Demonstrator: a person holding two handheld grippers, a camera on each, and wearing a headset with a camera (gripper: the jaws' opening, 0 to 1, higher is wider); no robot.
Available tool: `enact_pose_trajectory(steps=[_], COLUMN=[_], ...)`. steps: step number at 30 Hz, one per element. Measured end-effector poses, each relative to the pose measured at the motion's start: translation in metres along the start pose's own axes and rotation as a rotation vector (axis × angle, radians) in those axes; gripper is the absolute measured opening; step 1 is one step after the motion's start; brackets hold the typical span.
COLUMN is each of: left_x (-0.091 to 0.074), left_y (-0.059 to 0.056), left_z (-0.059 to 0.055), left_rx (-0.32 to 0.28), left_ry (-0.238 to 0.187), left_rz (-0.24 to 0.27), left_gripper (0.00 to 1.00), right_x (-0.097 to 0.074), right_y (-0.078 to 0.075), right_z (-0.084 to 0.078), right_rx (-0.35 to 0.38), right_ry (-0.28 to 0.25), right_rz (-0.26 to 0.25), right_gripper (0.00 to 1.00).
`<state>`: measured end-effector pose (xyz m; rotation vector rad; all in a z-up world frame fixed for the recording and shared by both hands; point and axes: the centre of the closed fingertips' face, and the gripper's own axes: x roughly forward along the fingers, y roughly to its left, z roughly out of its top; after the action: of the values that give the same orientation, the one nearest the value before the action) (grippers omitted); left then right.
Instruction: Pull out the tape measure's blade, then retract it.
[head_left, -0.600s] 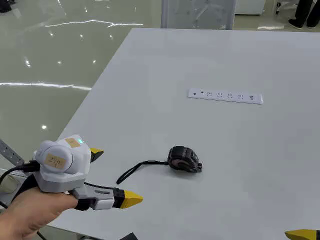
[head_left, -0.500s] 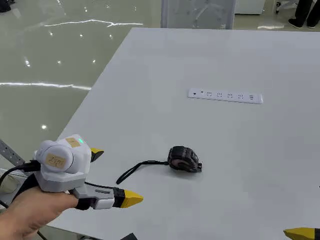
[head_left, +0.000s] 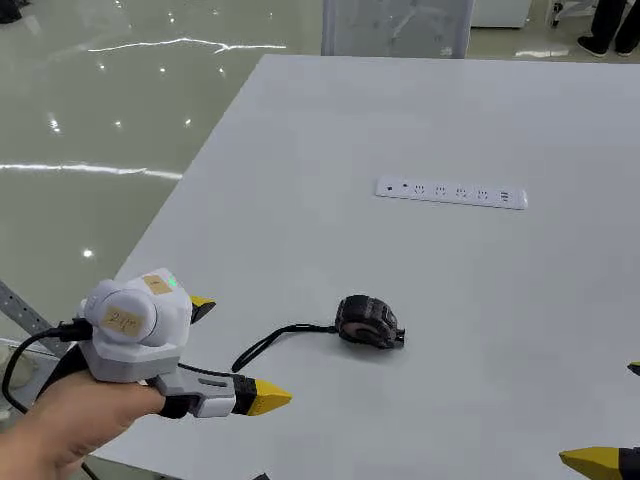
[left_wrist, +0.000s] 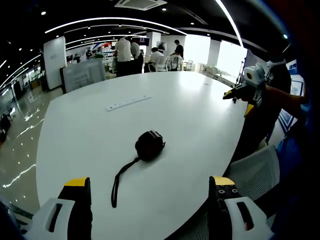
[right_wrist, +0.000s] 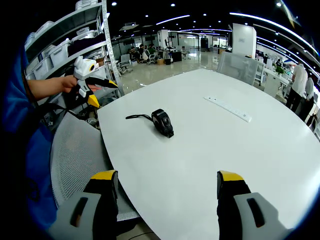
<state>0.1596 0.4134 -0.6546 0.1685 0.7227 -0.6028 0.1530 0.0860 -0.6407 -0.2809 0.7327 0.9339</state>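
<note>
A black rubber-cased tape measure (head_left: 369, 321) lies untouched on the white worktop (head_left: 450, 120), with left tongs (head_left: 238, 350) and right tongs (right_wrist: 167, 176) both released.

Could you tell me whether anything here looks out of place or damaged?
Nothing stands out. The tape measure lies on the table, blade in, strap trailing toward the left tool. The power strip sits flat beyond it. That tool and the right tool are open, clear of it.

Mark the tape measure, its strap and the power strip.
tape measure (head_left: 367, 320), head view, middle of case
strap (head_left: 297, 326), head view, along its cord
power strip (head_left: 450, 193), head view, middle of top face
</note>
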Motion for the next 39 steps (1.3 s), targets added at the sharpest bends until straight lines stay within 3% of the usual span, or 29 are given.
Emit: enact_pose_trajectory(steps=[9, 20, 39], left_x=[0.009, 0.025, 0.052], left_y=[0.001, -0.002, -0.006], left_z=[0.004, 0.011, 0.028], left_rx=[0.015, 0.073, 0.149], left_ry=[0.003, 0.008, 0.007], left_rz=[-0.013, -0.042, -0.092], left_gripper=[0.93, 0.91, 0.88], right_x=[0.012, 0.028, 0.052], right_y=[-0.004, -0.005, -0.008], right_z=[0.004, 0.01, 0.004], right_rx=[-0.024, -0.053, -0.107], right_ry=[0.009, 0.014, 0.048], right_rz=[0.013, 0.033, 0.064], right_gripper=[0.77, 0.76, 0.73])
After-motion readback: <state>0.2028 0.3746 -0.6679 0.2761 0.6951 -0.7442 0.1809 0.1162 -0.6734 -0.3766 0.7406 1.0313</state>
